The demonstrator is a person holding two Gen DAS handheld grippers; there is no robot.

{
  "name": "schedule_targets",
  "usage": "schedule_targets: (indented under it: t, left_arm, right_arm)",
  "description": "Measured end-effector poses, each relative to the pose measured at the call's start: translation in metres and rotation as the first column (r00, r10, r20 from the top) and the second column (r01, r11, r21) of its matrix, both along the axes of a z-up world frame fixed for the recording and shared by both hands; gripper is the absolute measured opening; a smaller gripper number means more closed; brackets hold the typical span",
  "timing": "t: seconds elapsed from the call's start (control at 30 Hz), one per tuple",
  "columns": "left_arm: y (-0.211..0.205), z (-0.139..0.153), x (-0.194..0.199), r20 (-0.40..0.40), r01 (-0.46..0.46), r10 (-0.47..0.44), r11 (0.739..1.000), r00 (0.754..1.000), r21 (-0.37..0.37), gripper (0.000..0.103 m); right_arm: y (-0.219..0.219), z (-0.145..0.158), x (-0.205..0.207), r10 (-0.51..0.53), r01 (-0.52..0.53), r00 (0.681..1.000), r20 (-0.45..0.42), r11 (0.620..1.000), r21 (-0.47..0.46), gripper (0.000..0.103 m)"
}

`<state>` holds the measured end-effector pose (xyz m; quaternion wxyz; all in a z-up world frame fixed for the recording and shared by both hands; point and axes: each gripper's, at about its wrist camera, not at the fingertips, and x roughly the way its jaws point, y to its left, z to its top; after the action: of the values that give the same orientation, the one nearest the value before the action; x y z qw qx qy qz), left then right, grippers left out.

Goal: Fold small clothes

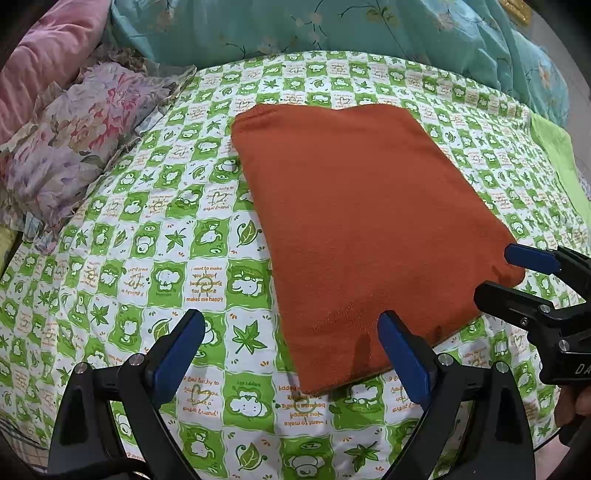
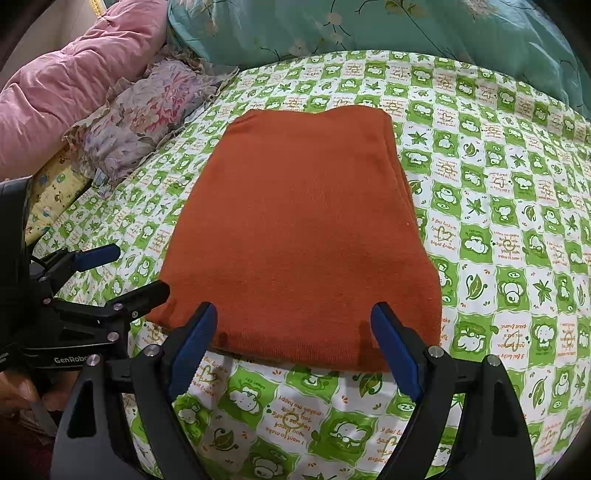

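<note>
- A folded rust-orange garment (image 1: 354,229) lay flat at the centre of the frame, on my green-and-white checked bedsheet (image 1: 147,258).
- My left gripper (image 1: 291,354) was spread wide at the bottom of the frame, holding nothing.
- My right gripper (image 2: 295,347) was likewise wide open and empty, straddling the garment's near edge.
- A floral pillow (image 2: 147,110) and pink quilt (image 2: 74,74) sat upper left; a teal quilt (image 2: 369,26) lay along the top.
</note>
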<state>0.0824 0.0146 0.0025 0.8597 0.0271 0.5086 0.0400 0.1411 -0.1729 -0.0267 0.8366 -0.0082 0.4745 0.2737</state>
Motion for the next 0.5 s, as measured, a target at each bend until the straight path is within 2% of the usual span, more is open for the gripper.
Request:
schedule_targets:
  t: [0.5]
  left_arm:
    - [-0.0003,0.0003,0.0002,0.002,0.004,-0.004,1.000,1.000,0.004,0.095]
  right_arm:
    - [-0.0008,0.0017,0.0001,-0.002,0.002,1.000,0.002,1.000,0.003,0.085]
